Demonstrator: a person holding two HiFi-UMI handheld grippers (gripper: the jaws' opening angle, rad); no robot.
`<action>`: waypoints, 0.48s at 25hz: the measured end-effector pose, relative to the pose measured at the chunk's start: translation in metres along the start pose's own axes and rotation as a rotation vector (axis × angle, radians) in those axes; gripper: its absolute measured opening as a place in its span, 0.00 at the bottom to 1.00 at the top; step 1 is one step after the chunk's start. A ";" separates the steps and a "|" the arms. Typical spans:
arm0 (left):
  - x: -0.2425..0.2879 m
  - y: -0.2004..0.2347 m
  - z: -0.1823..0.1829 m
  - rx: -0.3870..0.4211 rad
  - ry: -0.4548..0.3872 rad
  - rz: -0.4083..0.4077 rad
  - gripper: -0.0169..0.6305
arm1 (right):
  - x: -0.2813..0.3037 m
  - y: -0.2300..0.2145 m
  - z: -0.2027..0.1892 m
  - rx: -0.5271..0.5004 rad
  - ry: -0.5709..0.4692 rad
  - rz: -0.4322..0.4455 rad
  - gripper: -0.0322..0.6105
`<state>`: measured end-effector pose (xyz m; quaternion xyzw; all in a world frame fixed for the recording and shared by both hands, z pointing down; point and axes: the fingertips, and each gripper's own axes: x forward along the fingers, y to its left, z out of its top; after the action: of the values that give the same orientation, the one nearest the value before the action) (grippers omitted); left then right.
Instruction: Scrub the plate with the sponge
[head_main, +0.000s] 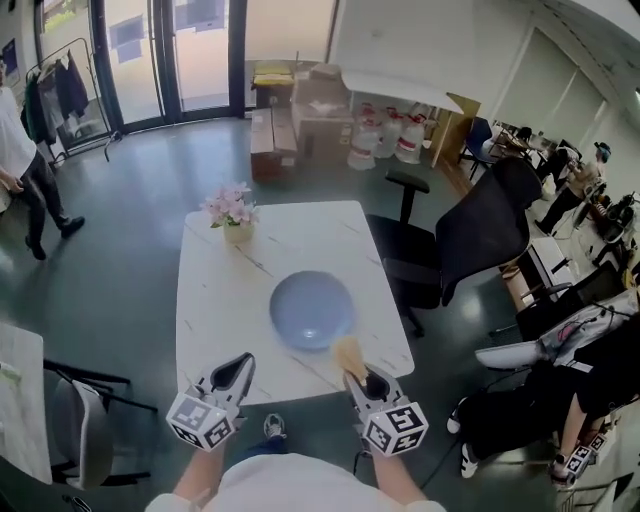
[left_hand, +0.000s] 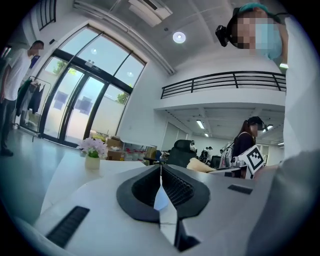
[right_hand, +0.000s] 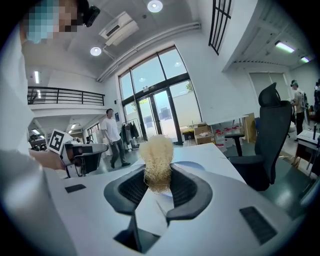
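Marble table (head_main: 215, 300), mid-frame: plate (head_main: 312, 310) lies untouched. At lower right, right gripper (head_main: 358, 378) clamps the sponge (head_main: 349, 356); left gripper (head_main: 243, 362) is closed, empty. Seemingly the approach; next, sponge must meet plate.

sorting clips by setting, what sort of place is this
Most likely an open-plan office or workshop hall rather than a kitchen: tall glass doors at the far end, a black office chair beside the table, and stacked cardboard boxes against the wall.
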<state>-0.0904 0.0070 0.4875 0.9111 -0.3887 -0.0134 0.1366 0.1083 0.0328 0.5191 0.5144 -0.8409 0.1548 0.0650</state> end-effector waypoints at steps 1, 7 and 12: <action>0.006 0.006 0.003 0.003 0.002 -0.012 0.08 | 0.008 -0.002 0.004 0.001 -0.003 -0.008 0.24; 0.033 0.040 0.014 0.002 0.011 -0.078 0.08 | 0.041 -0.010 0.018 0.012 -0.020 -0.065 0.24; 0.051 0.054 0.018 0.013 0.022 -0.100 0.08 | 0.055 -0.016 0.020 0.025 -0.010 -0.083 0.24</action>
<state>-0.0952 -0.0698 0.4889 0.9304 -0.3411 -0.0079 0.1342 0.0981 -0.0275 0.5179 0.5503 -0.8173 0.1599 0.0608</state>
